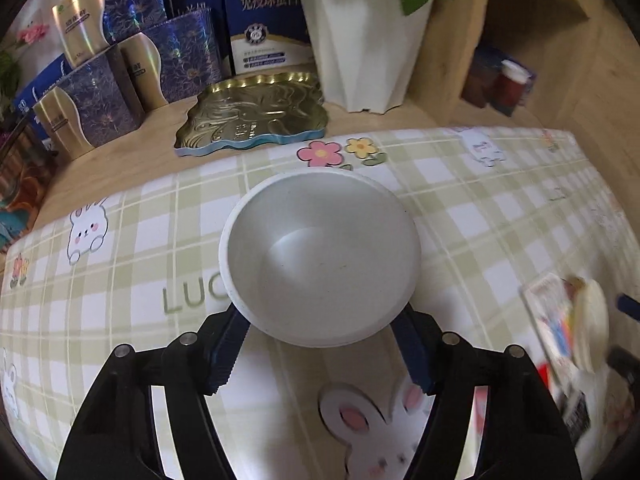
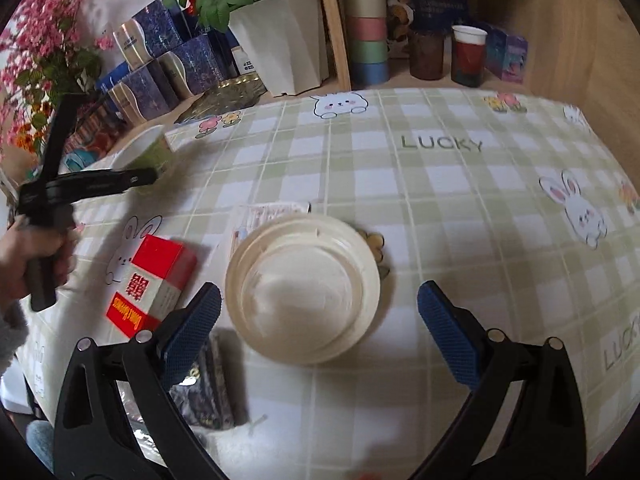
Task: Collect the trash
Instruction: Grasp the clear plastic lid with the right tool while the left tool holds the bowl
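Observation:
A white paper bowl (image 1: pixel 320 256) stands upright and empty on the checked tablecloth (image 1: pixel 120 248). My left gripper (image 1: pixel 320 320) has its blue pads against the bowl's two sides near the base, shut on it. In the right wrist view the same bowl (image 2: pixel 140 150) shows a green outside at the far left. A round cream plastic lid (image 2: pixel 302 288) lies on the cloth over a printed card (image 2: pixel 272 214). My right gripper (image 2: pixel 318 300) hovers over the lid, open wide, with its pads well apart from the lid's rim.
A red and white box (image 2: pixel 152 284) lies left of the lid, and a dark crumpled wrapper (image 2: pixel 204 392) lies near the left finger. A hand (image 2: pixel 24 256) holds the left tool. A gold tin (image 1: pixel 252 112), a white planter (image 1: pixel 364 40) and blue boxes (image 1: pixel 96 112) line the back.

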A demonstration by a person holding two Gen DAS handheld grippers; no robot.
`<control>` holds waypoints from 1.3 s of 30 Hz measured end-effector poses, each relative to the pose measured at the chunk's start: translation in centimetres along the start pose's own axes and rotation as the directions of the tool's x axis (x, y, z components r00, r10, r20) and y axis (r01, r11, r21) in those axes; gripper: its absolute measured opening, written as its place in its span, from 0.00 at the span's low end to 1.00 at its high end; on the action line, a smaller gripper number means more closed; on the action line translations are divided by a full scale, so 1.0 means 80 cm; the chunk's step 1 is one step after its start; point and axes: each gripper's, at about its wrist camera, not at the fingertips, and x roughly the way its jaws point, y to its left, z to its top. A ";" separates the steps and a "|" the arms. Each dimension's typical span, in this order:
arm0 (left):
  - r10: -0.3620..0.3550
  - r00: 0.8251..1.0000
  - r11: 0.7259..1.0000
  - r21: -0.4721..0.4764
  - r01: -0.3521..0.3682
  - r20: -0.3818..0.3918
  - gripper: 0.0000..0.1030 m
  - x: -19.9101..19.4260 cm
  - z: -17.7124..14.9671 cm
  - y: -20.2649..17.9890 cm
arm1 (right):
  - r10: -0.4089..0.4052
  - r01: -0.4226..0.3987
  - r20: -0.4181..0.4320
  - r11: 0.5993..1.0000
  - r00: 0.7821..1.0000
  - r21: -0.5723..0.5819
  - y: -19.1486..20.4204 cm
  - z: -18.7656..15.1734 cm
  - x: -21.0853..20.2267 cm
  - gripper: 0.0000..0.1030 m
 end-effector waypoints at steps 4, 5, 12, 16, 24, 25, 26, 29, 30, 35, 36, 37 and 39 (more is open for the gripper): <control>-0.052 0.998 0.999 0.012 0.052 0.039 0.65 -0.041 -0.023 -0.006 | 0.015 -0.015 -0.011 0.998 1.000 -0.065 0.002 0.005 0.006 0.57; -0.066 0.997 0.998 0.012 0.066 0.048 0.65 -0.051 -0.029 -0.007 | 0.015 -0.016 -0.019 0.996 1.000 -0.092 0.004 0.005 0.008 0.50; -0.164 0.979 0.986 -0.021 0.168 0.123 0.65 -0.123 -0.081 -0.017 | 0.014 -0.020 -0.031 0.978 0.999 -0.207 0.007 0.010 0.015 0.19; -0.168 0.972 0.985 -0.016 0.173 0.162 0.65 -0.149 -0.108 -0.029 | 0.032 -0.043 -0.054 0.977 0.998 -0.210 0.003 0.022 0.023 0.19; -0.214 0.956 0.972 -0.051 0.228 0.198 0.65 -0.180 -0.150 -0.044 | 0.060 -0.082 -0.124 0.980 0.990 -0.183 -0.004 0.026 0.035 0.06; -0.215 0.956 0.972 -0.053 0.230 0.201 0.65 -0.183 -0.153 -0.045 | 0.061 -0.082 -0.119 0.979 0.991 -0.185 -0.004 0.025 0.033 0.05; -0.215 0.955 0.971 -0.056 0.231 0.205 0.65 -0.187 -0.156 -0.046 | 0.069 -0.087 -0.105 0.979 0.992 -0.184 -0.004 0.023 0.028 0.05; -0.210 0.953 0.972 -0.055 0.227 0.219 0.65 -0.201 -0.163 -0.049 | 0.090 -0.097 -0.055 0.983 0.994 -0.156 -0.004 0.020 0.009 0.04; -0.206 0.953 0.973 -0.055 0.223 0.224 0.65 -0.206 -0.166 -0.050 | 0.095 -0.098 -0.032 0.985 0.995 -0.144 -0.005 0.018 -0.001 0.04; -0.199 0.951 0.973 -0.070 0.221 0.239 0.65 -0.231 -0.183 -0.052 | 0.116 -0.110 0.043 0.987 0.992 -0.115 -0.004 0.010 -0.042 0.04; -0.198 0.950 0.973 -0.074 0.221 0.240 0.65 -0.236 -0.187 -0.053 | 0.119 -0.112 0.063 0.987 0.991 -0.112 -0.002 0.008 -0.054 0.04; -0.197 0.950 0.972 -0.076 0.221 0.241 0.65 -0.239 -0.190 -0.054 | 0.121 -0.113 0.076 0.987 0.990 -0.112 -0.001 0.007 -0.061 0.04; -0.199 0.950 0.971 -0.081 0.224 0.243 0.65 -0.250 -0.198 -0.057 | 0.123 -0.110 0.104 0.986 0.987 -0.122 0.005 0.004 -0.082 0.04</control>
